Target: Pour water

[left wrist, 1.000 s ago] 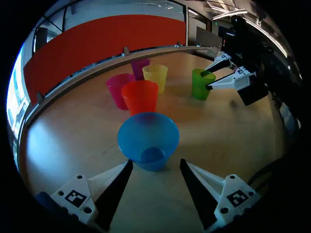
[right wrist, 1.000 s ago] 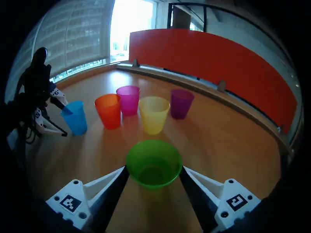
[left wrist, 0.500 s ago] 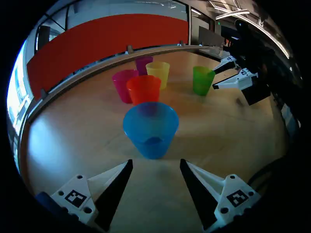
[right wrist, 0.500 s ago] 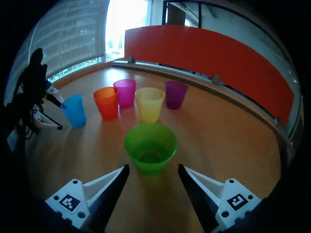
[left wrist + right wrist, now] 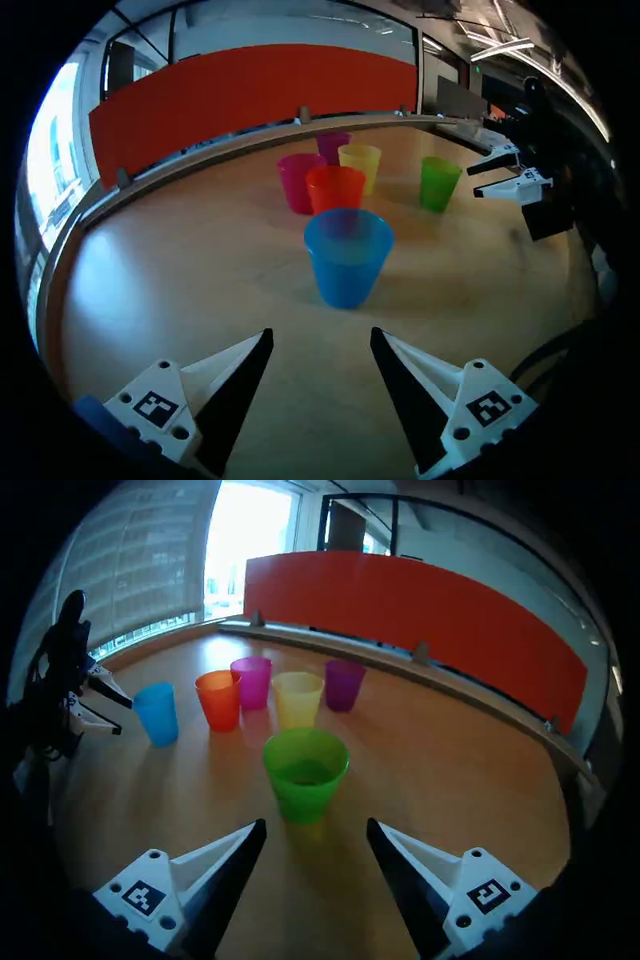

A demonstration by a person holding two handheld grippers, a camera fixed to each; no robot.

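In the left gripper view, the left gripper is being held low over the wooden table. Its two fingers are being kept spread apart, with nothing between them. The blue cup is being shown upright on the table ahead of the fingertips, apart from them and not touched. Behind it, the orange cup, the pink cup, the yellow cup and the purple cup are being shown close together in a group. The red panel is being shown along the far edge of the table.

In the right gripper view, the right gripper is being held in the same manner, with its fingers being kept wide and empty. The green cup is being shown upright just ahead of the fingertips, in line with the gap between them, and it is not being touched. A darker area is being shown at its bottom, and whether this is water cannot be told. At the left edge of this view the left gripper is also being shown, beside the blue cup, with its fingers apart.
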